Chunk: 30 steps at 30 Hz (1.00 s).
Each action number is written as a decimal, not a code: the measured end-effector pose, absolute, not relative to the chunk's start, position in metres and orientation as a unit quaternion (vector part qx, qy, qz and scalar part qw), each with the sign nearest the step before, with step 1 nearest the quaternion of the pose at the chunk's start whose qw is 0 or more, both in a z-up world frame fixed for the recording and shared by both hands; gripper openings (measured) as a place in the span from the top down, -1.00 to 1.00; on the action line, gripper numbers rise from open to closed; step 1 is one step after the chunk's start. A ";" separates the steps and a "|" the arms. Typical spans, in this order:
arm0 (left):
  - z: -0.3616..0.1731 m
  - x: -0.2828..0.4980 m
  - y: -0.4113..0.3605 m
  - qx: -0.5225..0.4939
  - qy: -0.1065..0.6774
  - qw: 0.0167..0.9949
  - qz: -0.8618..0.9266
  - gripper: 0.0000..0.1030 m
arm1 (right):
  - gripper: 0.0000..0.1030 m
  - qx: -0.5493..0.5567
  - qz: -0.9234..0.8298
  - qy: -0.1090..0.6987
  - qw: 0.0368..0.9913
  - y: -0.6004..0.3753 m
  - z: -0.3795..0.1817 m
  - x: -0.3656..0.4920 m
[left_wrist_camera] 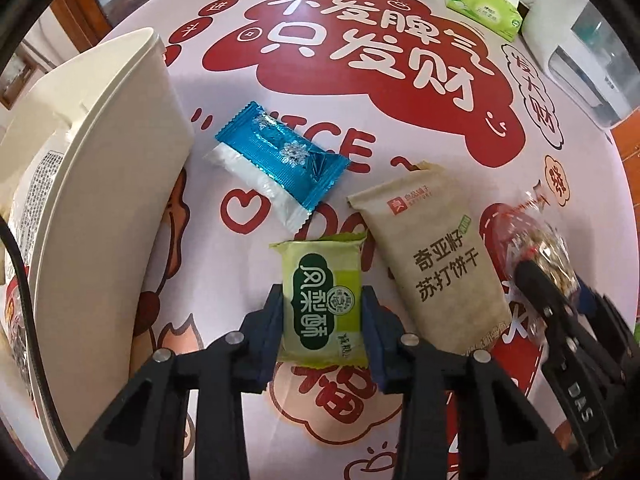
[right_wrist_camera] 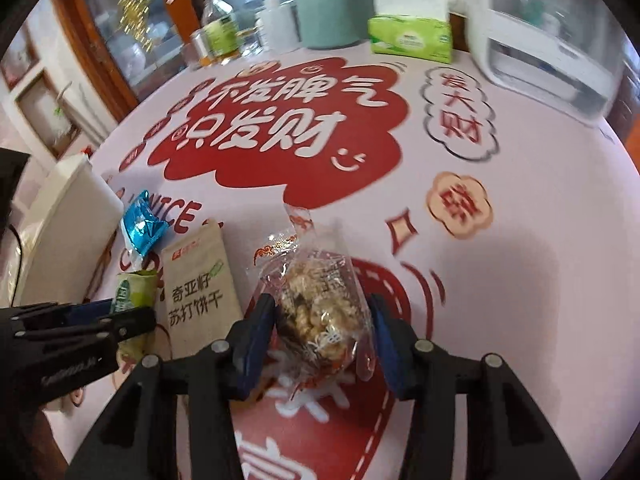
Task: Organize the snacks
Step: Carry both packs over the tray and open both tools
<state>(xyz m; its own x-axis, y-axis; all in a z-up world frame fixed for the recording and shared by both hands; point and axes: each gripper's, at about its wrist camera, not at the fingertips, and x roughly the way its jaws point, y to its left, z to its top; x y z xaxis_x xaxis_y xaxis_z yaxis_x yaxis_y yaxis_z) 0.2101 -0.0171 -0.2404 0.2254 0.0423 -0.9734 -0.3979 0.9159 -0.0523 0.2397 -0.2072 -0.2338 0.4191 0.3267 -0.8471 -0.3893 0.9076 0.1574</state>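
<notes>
The green cake pack (left_wrist_camera: 322, 300) lies flat on the bench (left_wrist_camera: 440, 128), and the left gripper (left_wrist_camera: 323, 308) has it. The jaws are nearly closed, one blue pad (left_wrist_camera: 276, 320) pressing on each long side of the pack.

Just to the right of it lies a tan cracker bag (left_wrist_camera: 432, 264), close to the green pack. Further right sits a clear bag of nut candy (right_wrist_camera: 316, 308). The right gripper (right_wrist_camera: 320, 320) is around this bag. Its jaws are about half open. The left pad touches the bag, but there looks to be a small gap at the right pad, so I cannot tell if the bag is held tight. This picture is a bit blurry.

A blue and white candy pack (left_wrist_camera: 276, 168) lies further back on the bench, apart from the green pack. It is near the side of a tall white bin (left_wrist_camera: 104, 208), which stands at the left. Some packs with print on them show inside the bin.

The bench has a pink cover with big red shapes and white writing. At the far edge stand a green tissue box (right_wrist_camera: 410, 36), a pale blue tub (right_wrist_camera: 326, 18), some bottles (right_wrist_camera: 218, 26) and a white machine (right_wrist_camera: 548, 48).
</notes>
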 end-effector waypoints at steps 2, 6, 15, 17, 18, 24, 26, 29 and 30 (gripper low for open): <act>-0.240 0.211 -0.021 -0.143 0.610 0.767 0.138 0.34 | 0.07 -0.013 0.206 0.490 0.847 -0.213 -0.231 0.232; -0.229 0.199 -0.023 -0.130 0.613 0.768 0.130 0.34 | 0.07 0.015 0.197 0.477 0.856 -0.222 -0.222 0.212; -0.154 0.165 -0.048 -0.096 0.591 0.799 0.047 0.34 | 0.07 0.041 0.169 0.431 0.885 -0.245 -0.174 0.161; -0.136 0.159 -0.051 -0.084 0.581 0.809 0.029 0.34 | 0.07 0.045 0.168 0.420 0.891 -0.246 -0.162 0.149; -0.124 0.153 -0.049 -0.078 0.573 0.816 0.019 0.34 | 0.07 0.045 0.166 0.412 0.895 -0.245 -0.154 0.141; -0.075 0.123 -0.015 -0.042 0.537 0.843 -0.007 0.34 | 0.07 0.046 0.172 0.384 0.906 -0.218 -0.119 0.098; -0.065 0.112 0.003 -0.030 0.528 0.849 -0.010 0.34 | 0.07 0.048 0.177 0.380 0.907 -0.204 -0.111 0.087; -0.054 0.095 0.038 -0.010 0.519 0.855 -0.011 0.34 | 0.07 0.050 0.189 0.373 0.907 -0.171 -0.099 0.068; -0.053 0.089 0.052 0.000 0.517 0.856 -0.010 0.34 | 0.07 0.050 0.195 0.372 0.906 -0.159 -0.095 0.063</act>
<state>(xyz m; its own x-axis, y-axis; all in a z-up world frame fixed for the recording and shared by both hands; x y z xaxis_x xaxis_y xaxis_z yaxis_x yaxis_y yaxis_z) 0.0891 0.0515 -0.0527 0.4649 -0.0166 -0.8852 0.0172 0.9998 -0.0097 0.0625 -0.1586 -0.0952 0.6480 0.3902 -0.6541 -0.3159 0.9191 0.2354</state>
